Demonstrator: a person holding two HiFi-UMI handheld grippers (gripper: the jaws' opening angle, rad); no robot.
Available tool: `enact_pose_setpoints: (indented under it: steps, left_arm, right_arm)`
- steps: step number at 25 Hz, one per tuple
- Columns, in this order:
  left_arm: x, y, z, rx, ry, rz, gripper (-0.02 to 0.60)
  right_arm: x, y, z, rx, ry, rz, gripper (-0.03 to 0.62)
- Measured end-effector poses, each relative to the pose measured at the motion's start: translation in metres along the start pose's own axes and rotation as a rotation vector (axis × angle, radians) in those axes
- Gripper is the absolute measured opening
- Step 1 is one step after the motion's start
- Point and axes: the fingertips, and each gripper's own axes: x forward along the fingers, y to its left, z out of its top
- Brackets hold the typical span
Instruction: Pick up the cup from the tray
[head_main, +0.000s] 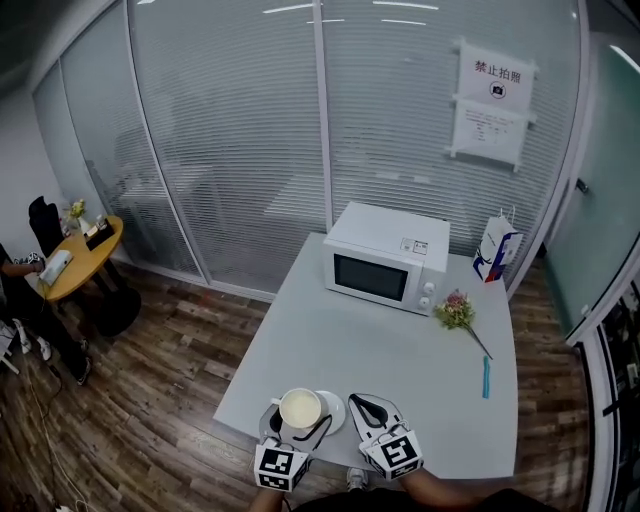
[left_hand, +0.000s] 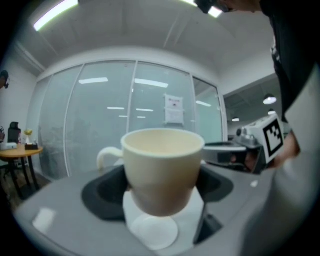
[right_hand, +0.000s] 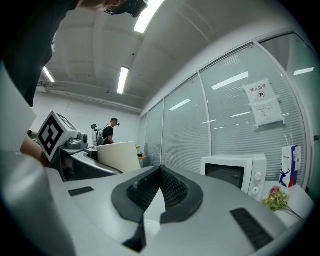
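A cream cup with a handle sits between the jaws of my left gripper, which is shut on its body. It hangs over the left part of a white saucer at the table's near edge; I cannot tell whether they touch. The left gripper view shows the cup upright and empty, filling the gap of the left gripper. My right gripper is just to the right of the saucer, shut with nothing in it. In its own view the right gripper has its jaws pressed together, and the cup appears at the left.
A white microwave stands at the back of the grey table. A bunch of flowers, a blue pen and a paper bag lie to the right. Glass walls lie behind; a round wooden table stands far left.
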Motion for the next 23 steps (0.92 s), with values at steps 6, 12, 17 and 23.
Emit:
enact_pose_setpoints:
  steps: [6,12,17,23]
  left_arm:
    - [-0.006,0.003,-0.003,0.011,0.008,0.015,0.422]
    - [-0.005,0.003,-0.006,0.016,0.013,0.024,0.422]
    - [-0.004,0.005,-0.007,0.018,0.015,0.025,0.422]
    - [0.003,0.009,-0.010,0.034,0.026,0.045,0.422]
  right_arm:
    - [0.001,0.005,0.002,0.000,0.000,-0.002,-0.011]
    - [0.003,-0.001,0.001,-0.010,0.004,-0.015,-0.011]
    - [0.007,0.000,0.003,-0.010,0.002,-0.009,-0.011]
    - [0.010,-0.005,0.002,-0.020,0.005,-0.015,-0.011]
